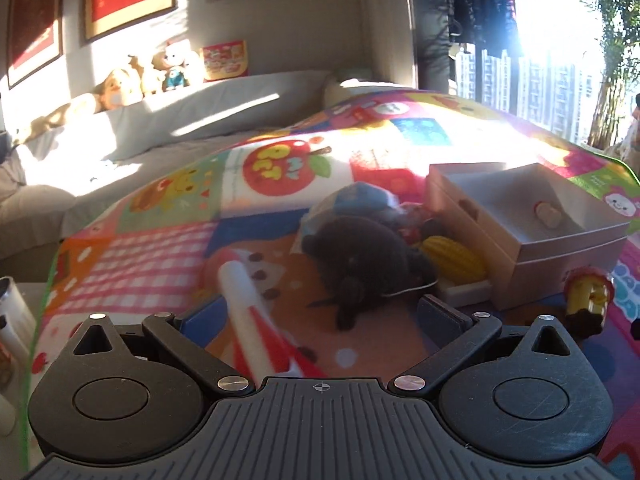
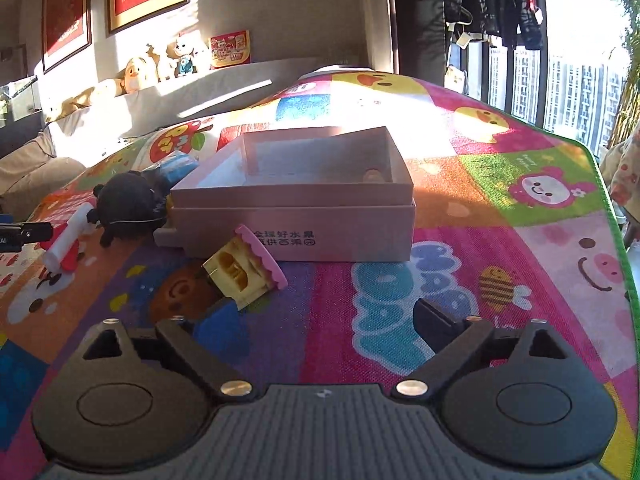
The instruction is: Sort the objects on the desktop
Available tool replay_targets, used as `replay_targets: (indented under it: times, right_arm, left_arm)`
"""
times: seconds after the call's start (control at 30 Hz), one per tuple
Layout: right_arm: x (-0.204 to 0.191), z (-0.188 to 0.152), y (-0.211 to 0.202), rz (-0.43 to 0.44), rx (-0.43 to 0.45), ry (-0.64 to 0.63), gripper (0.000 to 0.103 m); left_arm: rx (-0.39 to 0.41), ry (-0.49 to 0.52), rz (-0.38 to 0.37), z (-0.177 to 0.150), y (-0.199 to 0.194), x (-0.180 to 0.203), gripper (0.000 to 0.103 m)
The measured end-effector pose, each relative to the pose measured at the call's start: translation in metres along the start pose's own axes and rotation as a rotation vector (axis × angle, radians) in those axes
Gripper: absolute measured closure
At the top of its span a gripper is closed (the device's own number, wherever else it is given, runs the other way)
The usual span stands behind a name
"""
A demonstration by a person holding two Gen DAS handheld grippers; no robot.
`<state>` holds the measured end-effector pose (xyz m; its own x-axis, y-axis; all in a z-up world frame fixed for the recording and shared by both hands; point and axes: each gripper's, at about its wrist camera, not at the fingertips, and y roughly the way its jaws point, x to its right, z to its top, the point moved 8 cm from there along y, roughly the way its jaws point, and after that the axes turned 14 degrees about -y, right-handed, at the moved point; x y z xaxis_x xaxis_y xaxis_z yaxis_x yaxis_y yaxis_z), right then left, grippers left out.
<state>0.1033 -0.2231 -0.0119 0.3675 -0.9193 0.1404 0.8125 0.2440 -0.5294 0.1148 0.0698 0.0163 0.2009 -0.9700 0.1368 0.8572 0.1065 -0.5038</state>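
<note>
- right gripper [image 2: 320, 316]: jaws spread wide, nothing btwn them. Hangs over the mat w/ the yellow toy w/ the pink scalloped rim [image 2: 246, 274] lying tipped on its side just ahead and left of its left finger, not touching afaict.
- left gripper [image 1: 320, 316]: also spread, nothing pinched. The white-and-red tube [image 1: 250, 312] lies on the mat and runs in btwn the fingers, closer to the left one, but pads aren't on it.
- the box [image 2: 332, 236] is the obvious drop spot imo. Open top, sits in its own lid/base, only one small roundish thing [image 2: 374, 176] in the far right corner, so tons of room.
- rest of the clutter is piled at the box's left side: black plush [image 1: 360, 264], yellow corn-looking toy [image 1: 452, 258], some blue thing [image 1: 356, 196] behind. Plush touches the corn, so grab those one at a time.
- tips for the next grab: for the right side, swing left and square up on the yellow toy's flat sides, not the frilly rim, it'll prob slip off that. For the left, centre the tube btwn the pads and close across its width, not lengthwise.
- risk: yellow toy leans right by the box wall, so come from the open side or you'll shove the box.
- glare off the window washes out the far mat [image 2: 480, 184], can't tell what's there.
</note>
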Motion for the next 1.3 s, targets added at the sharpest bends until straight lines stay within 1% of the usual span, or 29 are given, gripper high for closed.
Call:
replay_targets:
  times: [0.07,0.1,0.17,0.23,0.27,0.33,0.37,0.43,0.47,0.5,0.53,0.6,0.63,0.67,0.73,0.77,0.83,1.03,1.1,1.17,1.2,1.23,1.27,1.3]
  right_arm:
    - [0.000,0.000,-0.002,-0.005,0.011,0.002,0.003]
    - [0.000,0.000,-0.002,-0.006,0.013,0.005,0.002]
    - [0.000,0.000,-0.002,-0.006,0.012,0.008,0.000]
    - [0.000,-0.001,-0.001,-0.003,0.004,0.011,0.000]
    - [0.000,-0.002,0.000,-0.001,-0.002,0.012,0.000]
    - [0.001,-0.003,0.001,0.002,-0.010,0.017,0.000]
    - [0.001,-0.003,0.001,0.004,-0.010,0.021,0.000]
    - [0.001,-0.003,0.001,0.009,-0.007,0.027,0.000]
    - [0.001,-0.003,0.001,0.013,-0.007,0.029,0.000]
    - [0.001,-0.003,0.002,0.018,-0.008,0.031,0.000]
    - [0.001,-0.003,0.002,0.022,-0.010,0.033,0.000]
    - [0.002,-0.003,0.004,0.027,-0.017,0.038,0.000]
    - [0.002,-0.004,0.004,0.028,-0.021,0.041,0.000]
    - [0.002,-0.004,0.005,0.027,-0.026,0.044,0.000]
    - [0.003,-0.004,0.006,0.022,-0.029,0.047,0.000]
    - [0.003,-0.005,0.006,0.018,-0.028,0.048,0.000]
    - [0.003,-0.005,0.005,0.012,-0.027,0.050,0.000]
    - [0.004,-0.006,0.008,0.019,-0.039,0.055,0.000]
    - [0.005,-0.006,0.009,0.022,-0.047,0.061,0.000]
    - [0.005,-0.007,0.010,0.025,-0.056,0.069,0.000]
    - [0.006,-0.007,0.011,0.025,-0.060,0.073,0.000]
    - [0.006,-0.008,0.011,0.026,-0.062,0.077,0.000]
    - [0.007,-0.008,0.011,0.028,-0.063,0.083,0.000]
    - [0.007,-0.008,0.011,0.030,-0.061,0.089,0.000]
  left_arm:
    - [-0.002,0.026,-0.011,0.003,0.019,0.019,0.000]
    - [-0.003,0.038,-0.005,0.005,0.028,0.026,0.000]
    - [-0.023,0.053,0.004,0.004,0.049,0.037,0.000]
    - [-0.046,0.075,0.010,0.004,0.067,0.044,0.000]
    - [-0.040,0.098,0.034,0.004,0.072,0.044,0.000]
    - [0.005,0.156,0.129,0.008,0.077,0.037,0.000]
    - [0.022,0.168,0.172,0.011,0.077,0.030,0.000]
    - [0.052,0.155,0.259,0.018,0.075,0.012,0.000]
    - [0.061,0.131,0.270,0.021,0.072,0.005,0.000]
    - [0.066,0.091,0.248,0.024,0.068,0.001,0.000]
    - [0.054,0.032,0.172,0.028,0.062,0.001,0.000]
    - [-0.022,-0.083,-0.035,0.028,0.058,0.013,0.000]
    - [-0.062,-0.134,-0.117,0.026,0.058,0.019,0.003]
    - [-0.089,-0.169,-0.162,0.025,0.061,0.026,0.019]
    - [-0.149,-0.213,-0.223,0.021,0.070,0.035,0.045]
    - [-0.176,-0.244,-0.246,0.018,0.076,0.038,0.044]
    - [-0.209,-0.293,-0.256,0.013,0.088,0.040,0.045]
    - [-0.271,-0.334,-0.298,0.006,0.111,0.054,0.045]
    - [-0.276,-0.328,-0.298,0.006,0.115,0.057,0.047]
    - [-0.275,-0.326,-0.315,0.007,0.113,0.058,0.059]
    - [-0.275,-0.313,-0.314,0.008,0.109,0.058,0.060]
    - [-0.265,-0.291,-0.306,0.008,0.104,0.057,0.060]
    - [-0.251,-0.270,-0.302,0.009,0.098,0.055,0.064]
    - [-0.236,-0.250,-0.305,0.011,0.088,0.053,0.064]
